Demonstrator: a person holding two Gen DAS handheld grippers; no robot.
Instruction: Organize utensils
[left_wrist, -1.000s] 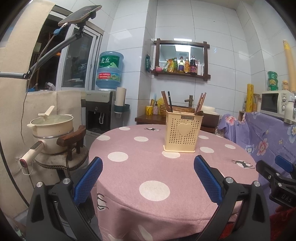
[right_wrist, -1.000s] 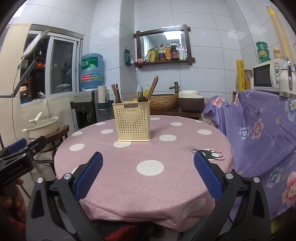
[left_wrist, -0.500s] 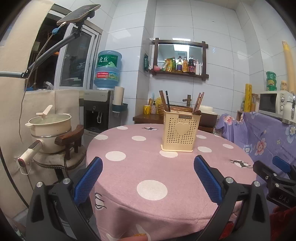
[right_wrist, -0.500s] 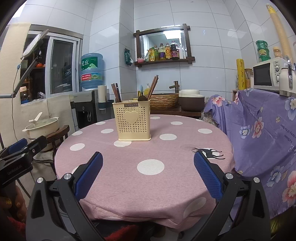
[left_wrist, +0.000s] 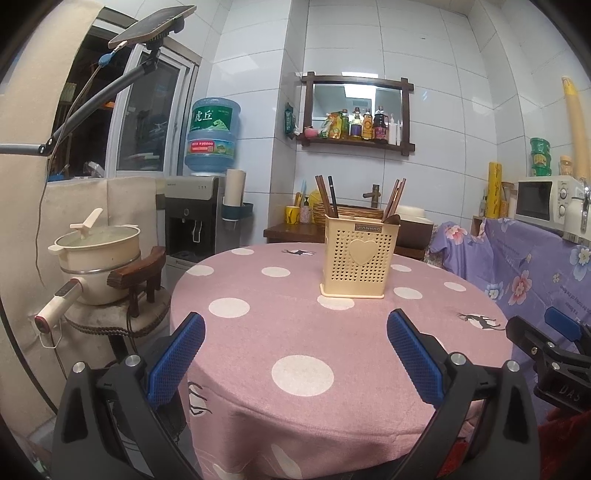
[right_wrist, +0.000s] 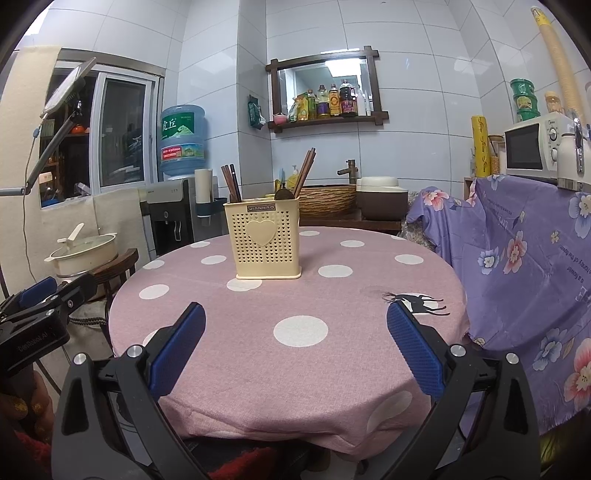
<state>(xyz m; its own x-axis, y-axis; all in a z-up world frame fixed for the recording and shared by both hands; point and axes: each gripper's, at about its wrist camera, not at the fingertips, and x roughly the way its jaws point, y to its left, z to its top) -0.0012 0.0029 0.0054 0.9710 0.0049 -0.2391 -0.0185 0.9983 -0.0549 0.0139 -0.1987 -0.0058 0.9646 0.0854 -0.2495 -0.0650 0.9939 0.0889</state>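
A cream perforated utensil holder (left_wrist: 357, 256) with a heart on its front stands upright near the far side of the round pink polka-dot table (left_wrist: 303, 332); it also shows in the right wrist view (right_wrist: 266, 240). Brown chopsticks (left_wrist: 325, 195) and a dark spoon (right_wrist: 283, 193) stick up out of it. My left gripper (left_wrist: 295, 354) is open and empty, held back at the table's near edge. My right gripper (right_wrist: 295, 347) is open and empty, also at the near edge, to the right of the left one.
A cream pot (left_wrist: 98, 254) sits on a wooden stool left of the table. A water dispenser (left_wrist: 195, 218) stands behind it. A purple floral cloth (right_wrist: 524, 266) covers furniture on the right, with a microwave (right_wrist: 535, 147) on top. A sink counter (right_wrist: 351, 218) lies behind the table.
Both grippers have drawn back slightly from the table and the view has risen a little. The holder and utensils have not moved. Both grippers stay open.
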